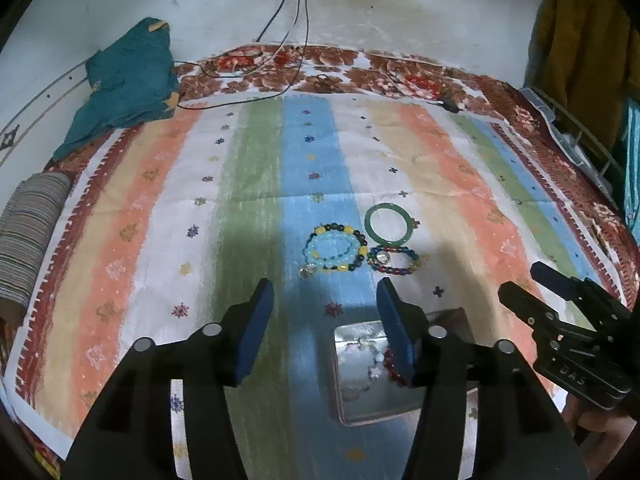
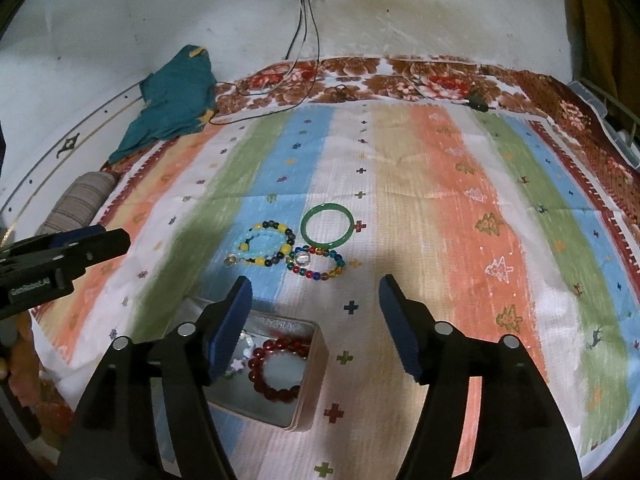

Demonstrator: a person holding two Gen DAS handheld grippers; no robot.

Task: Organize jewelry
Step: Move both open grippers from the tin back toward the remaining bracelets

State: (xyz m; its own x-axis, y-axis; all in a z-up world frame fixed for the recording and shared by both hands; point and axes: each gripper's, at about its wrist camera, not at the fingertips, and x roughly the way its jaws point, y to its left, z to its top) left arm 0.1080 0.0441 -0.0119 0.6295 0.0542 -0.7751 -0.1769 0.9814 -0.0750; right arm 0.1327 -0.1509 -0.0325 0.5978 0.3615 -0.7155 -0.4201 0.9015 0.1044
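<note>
Left gripper (image 1: pixel 325 300) jaws wide, nothing held; tin (image 1: pixel 360 412) just below-right of its tips, lower centre. Right gripper (image 2: pixel 316 296) wide too, empty; tin lower left of it, red bracelet (image 2: pixel 276 368) inside. Beyond, mid-frame: one green bangle (image 2: pixel 327 225), two beaded bracelets (image 2: pixel 266 248) touching, on striped cloth (image 2: pixel 460 200).

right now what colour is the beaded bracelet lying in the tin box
Dark red bracelet, seen best in the right wrist view, inside the tin box.

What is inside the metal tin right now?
The metal tin holds a dark red bead bracelet and a pale bracelet with a star bead. The right gripper's finger covers its left part.
</note>
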